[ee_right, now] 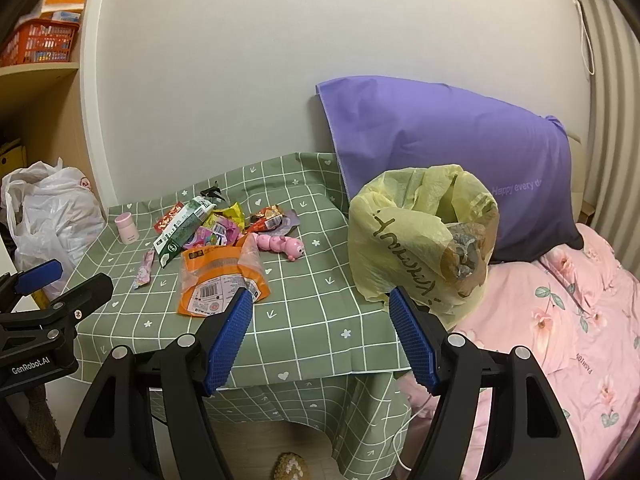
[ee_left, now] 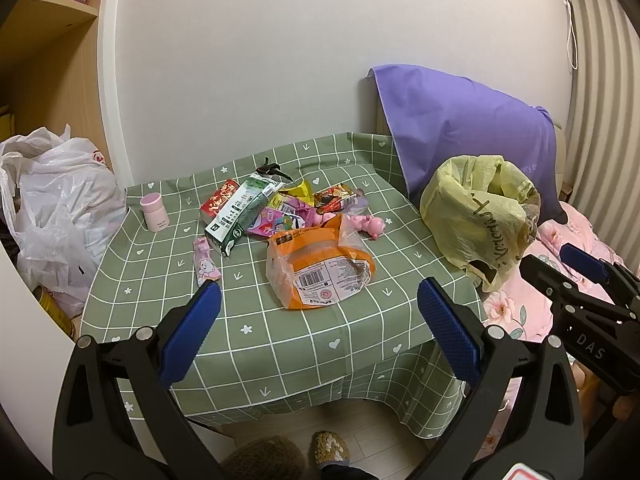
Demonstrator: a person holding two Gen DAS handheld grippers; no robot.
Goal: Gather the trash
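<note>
Trash lies on a green checked table (ee_left: 280,340) (ee_right: 312,320): an orange wrapper bag (ee_left: 320,264) (ee_right: 218,280), a green-white carton (ee_left: 240,210) (ee_right: 182,228), a red packet (ee_left: 219,196), a small pink wrapper (ee_left: 205,260) (ee_right: 145,270) and several coloured wrappers (ee_left: 292,208). A yellow plastic bag (ee_left: 480,212) (ee_right: 420,232) stands open at the table's right edge. My left gripper (ee_left: 320,320) is open and empty above the table's front. My right gripper (ee_right: 320,332) is open and empty, in front of the yellow bag.
A pink cup (ee_left: 155,212) (ee_right: 127,228) and a pink toy caterpillar (ee_left: 366,226) (ee_right: 282,245) sit on the table. A purple pillow (ee_right: 460,152) and pink floral bedding (ee_right: 560,320) lie to the right. White plastic bags (ee_left: 56,208) and shelves stand left.
</note>
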